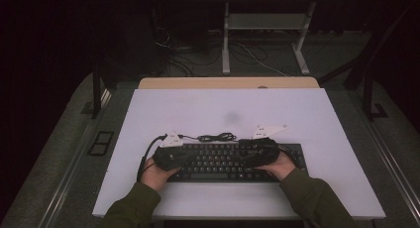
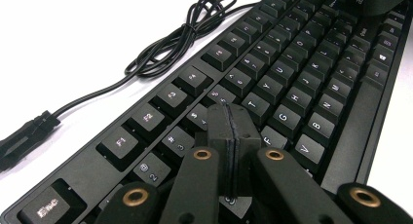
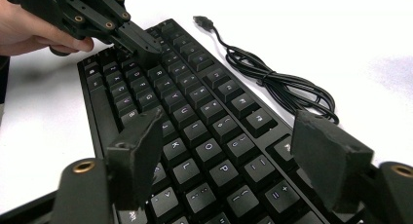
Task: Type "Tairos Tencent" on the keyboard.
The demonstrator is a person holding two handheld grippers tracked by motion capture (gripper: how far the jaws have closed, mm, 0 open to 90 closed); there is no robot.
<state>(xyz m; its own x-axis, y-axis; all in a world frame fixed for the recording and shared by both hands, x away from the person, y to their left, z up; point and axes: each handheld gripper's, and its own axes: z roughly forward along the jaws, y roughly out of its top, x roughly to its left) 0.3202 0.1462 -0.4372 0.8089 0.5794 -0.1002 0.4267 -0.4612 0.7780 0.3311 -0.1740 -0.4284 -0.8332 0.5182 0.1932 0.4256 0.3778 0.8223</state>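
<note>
A black keyboard lies on the white mat near the table's front edge. Its cable is coiled just behind it, with the USB plug loose on the mat. My left gripper is shut with nothing between its pads, its tip right over the upper left letter keys. My right gripper stands open over the right half of the keyboard, a pad on each side of the keys around O and P. In the high view, the left gripper and right gripper point toward each other.
The white mat covers most of a wooden table. Bare mat lies behind and to both sides of the keyboard. Beyond the table, desk legs and loose cables sit on a dark floor.
</note>
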